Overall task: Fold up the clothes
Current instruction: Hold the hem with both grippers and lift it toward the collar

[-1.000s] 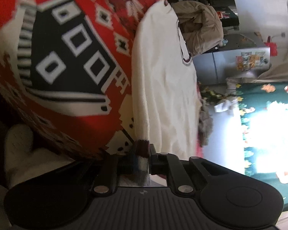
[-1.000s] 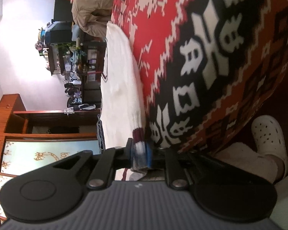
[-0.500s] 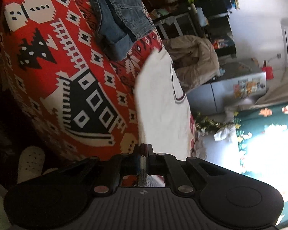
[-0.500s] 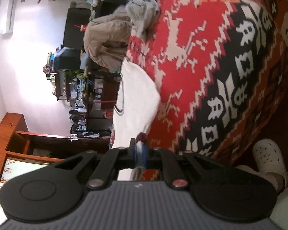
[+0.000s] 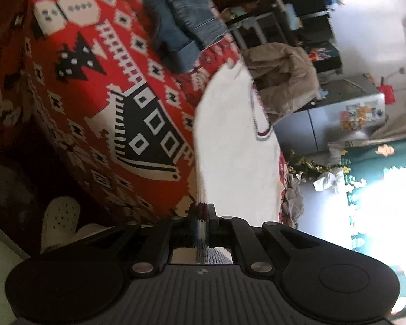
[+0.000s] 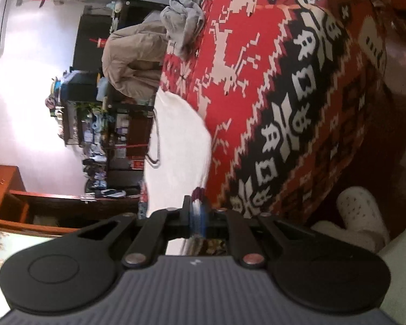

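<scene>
Both my grippers are clamped on the striped hem of the white sweater point(image 5: 235, 146): the left gripper point(image 5: 201, 212) pinches one corner of the hem, the right gripper point(image 6: 199, 205) the other. From each tool the sweater runs straight ahead, long axis along the fingers, its far end with the collar lying on the red patterned cover point(image 5: 100, 81). The hem end is lifted off the cover; the collar end rests on it. Neither hand is nearer: both hold the same edge. Ahead and left of the left gripper lie folded jeans point(image 5: 181, 21); beyond the collar sits a beige jacket point(image 5: 281, 78); ahead of the right gripper a grey garment point(image 6: 184, 24). In my judgement, carrying the hem forward toward the collar meets no obstruction, provided the jeans are cleared.
</scene>
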Demonstrator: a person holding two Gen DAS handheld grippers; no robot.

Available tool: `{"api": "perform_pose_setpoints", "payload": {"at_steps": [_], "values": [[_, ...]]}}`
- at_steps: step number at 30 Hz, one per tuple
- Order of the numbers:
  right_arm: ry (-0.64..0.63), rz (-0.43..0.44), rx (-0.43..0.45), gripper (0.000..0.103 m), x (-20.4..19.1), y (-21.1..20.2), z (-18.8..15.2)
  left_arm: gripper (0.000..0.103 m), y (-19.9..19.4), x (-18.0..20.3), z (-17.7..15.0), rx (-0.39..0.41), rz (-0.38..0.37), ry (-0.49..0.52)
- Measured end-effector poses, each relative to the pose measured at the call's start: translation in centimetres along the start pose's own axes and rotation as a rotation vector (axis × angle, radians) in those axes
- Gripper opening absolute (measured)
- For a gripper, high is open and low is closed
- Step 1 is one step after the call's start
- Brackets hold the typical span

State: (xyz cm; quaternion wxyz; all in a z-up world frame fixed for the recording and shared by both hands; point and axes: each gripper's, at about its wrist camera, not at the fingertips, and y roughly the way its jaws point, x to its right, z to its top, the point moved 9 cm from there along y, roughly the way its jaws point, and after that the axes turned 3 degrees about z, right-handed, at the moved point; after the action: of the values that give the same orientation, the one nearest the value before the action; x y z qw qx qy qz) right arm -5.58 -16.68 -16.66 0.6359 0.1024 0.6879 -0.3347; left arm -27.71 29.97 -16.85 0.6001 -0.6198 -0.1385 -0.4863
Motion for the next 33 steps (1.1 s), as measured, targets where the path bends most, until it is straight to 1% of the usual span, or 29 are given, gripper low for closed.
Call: {"api": "perform_pose_setpoints", "payload": {"at_steps": [3, 5, 6, 9, 10, 12, 16, 18, 22, 24, 27, 31, 33], "values": [[-0.042, 0.001, 0.006, 0.005, -0.5, -1.7, -0.6, 0.006, -0.7, -0.2, -0.8, -0.003, 0.001, -0.005], [-0.033, -0.003, -0.004, 0.005, 0.0, -2.7, -0.9, 0.006, -0.6, -1.1, -1.3, -0.026, 0.010, -0.039], [-0.025, -0.008, -0.010, 0.005, 0.4, -3.2, -1.1, 0.006, -0.5, -1.3, -1.4, -0.025, 0.011, -0.038], [-0.041, -0.052, -0.027, 0.006, 1.6, -3.7, -1.5, 0.005, -0.2, -1.6, -1.7, -0.021, 0.014, -0.034], [-0.055, -0.062, -0.029, 0.006, 1.8, -4.1, -1.9, 0.005, -0.1, -1.3, -1.5, -0.020, 0.012, -0.031], [-0.054, -0.050, -0.028, 0.006, 1.7, -3.6, -1.9, 0.005, 0.0, -0.6, -1.1, -0.016, 0.008, -0.025], [-0.060, -0.011, -0.019, 0.006, 0.0, -2.8, -0.8, 0.005, 1.1, 1.2, 0.9, -0.007, -0.005, -0.032], [-0.068, -0.005, -0.024, 0.006, -1.3, -1.6, 0.0, 0.006, 2.1, 2.1, 2.1, -0.004, -0.003, -0.030], [-0.103, -0.037, -0.039, 0.006, -3.3, 1.3, 1.5, 0.006, 4.7, 3.8, 4.9, 0.001, 0.010, -0.016], [-0.095, -0.050, -0.043, 0.006, -3.8, 3.3, 2.5, 0.006, 6.4, 4.1, 6.4, -0.003, 0.019, -0.028], [-0.092, -0.083, -0.050, 0.006, -3.8, 6.6, 3.9, 0.006, 9.6, 3.9, 8.5, -0.027, 0.041, -0.066], [-0.081, -0.140, -0.051, 0.006, -2.5, 10.4, 5.1, 0.006, 12.8, 3.7, 10.0, -0.039, 0.105, -0.034], [-0.072, -0.160, -0.052, 0.006, -1.7, 12.1, 5.7, 0.007, 13.7, 3.7, 10.4, -0.034, 0.115, -0.009]]}}
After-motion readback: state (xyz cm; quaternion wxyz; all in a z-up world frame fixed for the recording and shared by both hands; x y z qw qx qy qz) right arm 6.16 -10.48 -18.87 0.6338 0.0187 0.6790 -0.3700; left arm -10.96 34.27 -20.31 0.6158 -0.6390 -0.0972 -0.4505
